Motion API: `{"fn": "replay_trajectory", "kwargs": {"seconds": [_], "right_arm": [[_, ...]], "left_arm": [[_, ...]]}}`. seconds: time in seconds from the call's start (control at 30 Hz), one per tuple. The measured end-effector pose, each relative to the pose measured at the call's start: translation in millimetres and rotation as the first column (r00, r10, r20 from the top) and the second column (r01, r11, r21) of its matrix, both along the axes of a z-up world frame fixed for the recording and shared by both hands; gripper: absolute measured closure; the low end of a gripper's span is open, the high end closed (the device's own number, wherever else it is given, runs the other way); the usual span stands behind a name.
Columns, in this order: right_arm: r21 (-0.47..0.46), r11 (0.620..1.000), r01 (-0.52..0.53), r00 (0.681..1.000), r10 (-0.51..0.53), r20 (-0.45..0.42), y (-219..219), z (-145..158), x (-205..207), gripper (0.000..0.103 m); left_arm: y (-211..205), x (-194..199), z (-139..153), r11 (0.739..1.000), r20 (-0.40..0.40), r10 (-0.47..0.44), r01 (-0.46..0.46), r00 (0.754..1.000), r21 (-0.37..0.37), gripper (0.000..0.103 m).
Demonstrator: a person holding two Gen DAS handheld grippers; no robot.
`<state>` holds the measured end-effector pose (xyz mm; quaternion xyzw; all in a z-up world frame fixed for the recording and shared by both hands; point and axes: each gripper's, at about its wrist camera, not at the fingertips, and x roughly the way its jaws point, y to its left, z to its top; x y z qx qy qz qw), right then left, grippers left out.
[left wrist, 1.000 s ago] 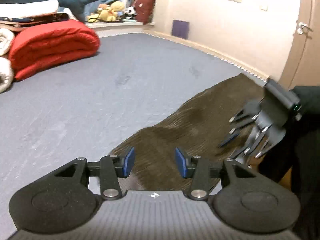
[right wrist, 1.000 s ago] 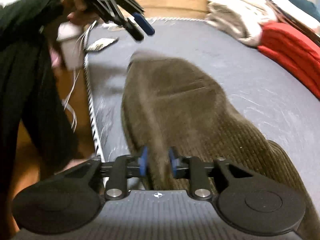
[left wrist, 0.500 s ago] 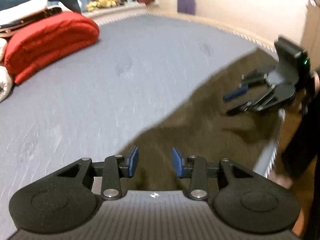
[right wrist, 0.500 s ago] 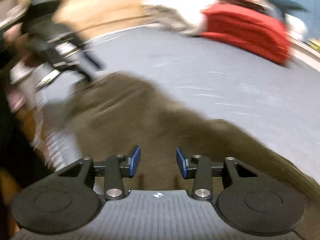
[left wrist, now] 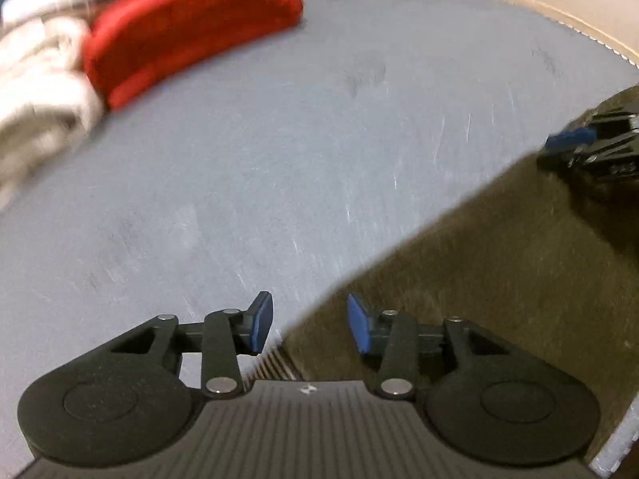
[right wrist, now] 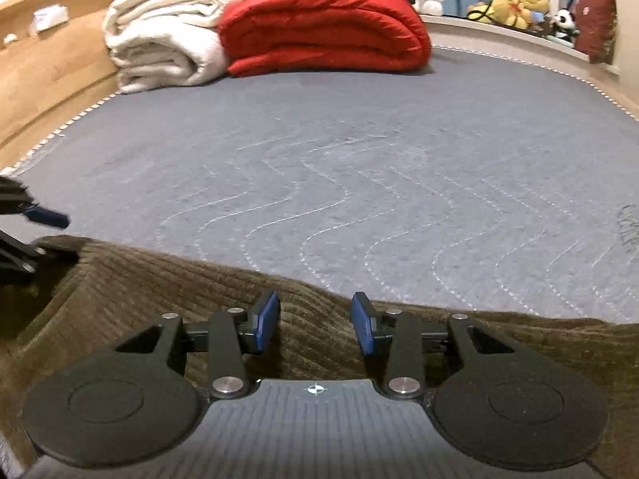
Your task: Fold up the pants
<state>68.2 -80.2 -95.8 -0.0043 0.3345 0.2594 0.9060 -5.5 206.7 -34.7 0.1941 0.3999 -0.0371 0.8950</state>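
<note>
Brown corduroy pants [left wrist: 479, 279] lie flat along the near edge of a grey quilted mattress [left wrist: 279, 159]. My left gripper [left wrist: 309, 325] hovers over the pants' far edge, which runs between the blue pads; its jaws are opening and press on nothing. In the right wrist view, my right gripper [right wrist: 315, 323] is low over the pants [right wrist: 159, 287], its jaws opening with only cloth beneath them. Each gripper shows in the other's view: the right gripper [left wrist: 559, 151] at the far right, the left gripper [right wrist: 44, 233] at the left edge by the pants' end.
A folded red quilt [right wrist: 323, 28] and a rolled white blanket [right wrist: 159, 48] are stacked at the mattress's far end. Plush toys [right wrist: 515, 2] sit on a ledge at the back right. A wooden bed frame [right wrist: 48, 72] borders the left side. The mattress edge [left wrist: 615, 439] drops off bottom right.
Both grippers swung round and dipped toward the far edge of the pants. The right gripper's jaws widened. The left view turned from the pants' length onto the mattress.
</note>
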Motion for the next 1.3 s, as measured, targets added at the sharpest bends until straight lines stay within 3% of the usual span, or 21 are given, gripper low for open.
{"fn": "replay_trajectory", "kwargs": {"seconds": [0.07, 0.2, 0.33, 0.37, 0.43, 0.47, 0.53, 0.57, 0.67, 0.77, 0.83, 0.87, 0.9, 0.97, 1.07, 1.17, 1.23, 1.3], "right_arm": [[-0.002, 1.0, 0.009, 1.0, -0.01, -0.015, 2, 0, 4, 0.061], [0.015, 0.999, 0.033, 0.999, -0.032, -0.033, 5, 2, 11, 0.06], [0.033, 0.995, 0.094, 0.995, -0.093, -0.02, -4, 14, 8, 0.06], [0.043, 0.993, 0.11, 0.994, -0.11, -0.009, -11, 21, 6, 0.06], [0.067, 0.989, 0.134, 0.991, -0.134, 0.005, -24, 35, 2, 0.06], [0.082, 0.985, 0.15, 0.988, -0.153, 0.024, -34, 46, -2, 0.06], [0.11, 0.977, 0.183, 0.98, -0.19, 0.058, -54, 66, -7, 0.059], [0.123, 0.972, 0.202, 0.974, -0.212, 0.076, -69, 79, -12, 0.059], [0.176, 0.948, 0.264, 0.948, -0.289, 0.133, -120, 115, -32, 0.055], [0.204, 0.923, 0.327, 0.916, -0.362, 0.171, -172, 140, -52, 0.051], [0.233, 0.892, 0.388, 0.889, -0.429, 0.161, -211, 151, -66, 0.05], [0.25, 0.872, 0.421, 0.872, -0.465, 0.154, -233, 155, -74, 0.05], [0.257, 0.854, 0.452, 0.854, -0.497, 0.153, -252, 156, -83, 0.05], [0.251, 0.82, 0.514, 0.813, -0.56, 0.163, -285, 157, -100, 0.049], [0.262, 0.741, 0.618, 0.733, -0.664, 0.148, -342, 146, -127, 0.049], [0.29, 0.627, 0.723, 0.63, -0.771, 0.093, -401, 121, -146, 0.049], [0.26, 0.536, 0.803, 0.54, -0.839, 0.064, -436, 96, -153, 0.049], [0.24, 0.468, 0.851, 0.481, -0.877, 0.005, -466, 69, -155, 0.049]], "left_arm": [[-15, -3, 13, 0.999, 0.065, -0.046, 0.047, 0.997, -0.021, 0.056], [-46, -6, 30, 0.961, 0.117, -0.175, 0.195, 0.978, -0.195, 0.056], [-73, 9, 14, 0.912, 0.065, -0.264, 0.271, 0.962, -0.308, 0.056], [-75, 20, 0, 0.925, 0.005, -0.248, 0.239, 0.969, -0.294, 0.056], [-82, 41, -36, 0.984, -0.151, -0.15, 0.133, 0.977, -0.12, 0.056], [-84, 45, -46, 0.993, -0.174, -0.118, 0.112, 0.978, -0.045, 0.049], [-86, 50, -35, 0.994, -0.159, -0.073, 0.059, 0.985, -0.092, 0.051], [-90, 49, -23, 0.992, -0.116, -0.06, 0.046, 0.991, -0.118, 0.053], [-113, 43, 2, 0.965, 0.001, -0.149, 0.146, 0.989, -0.217, 0.053], [-138, 49, -10, 0.93, -0.037, -0.245, 0.224, 0.969, -0.292, 0.052], [-150, 63, -40, 0.961, -0.145, -0.223, 0.193, 0.964, -0.196, 0.051], [-155, 67, -54, 0.979, -0.175, -0.192, 0.175, 0.966, -0.106, 0.037], [-156, 70, -57, 0.983, -0.166, -0.181, 0.171, 0.969, -0.074, 0.033], [-156, 77, -47, 0.985, -0.145, -0.157, 0.143, 0.977, -0.098, 0.035], [-156, 71, -23, 0.976, -0.035, -0.154, 0.146, 0.987, -0.164, 0.035], [-159, 61, -6, 0.969, 0.045, -0.145, 0.151, 0.988, -0.196, 0.035], [-161, 55, 4, 0.966, 0.076, -0.114, 0.129, 0.991, -0.226, 0.035], [-163, 49, 16, 0.956, 0.096, -0.083, 0.106, 0.992, -0.275, 0.035]]}}
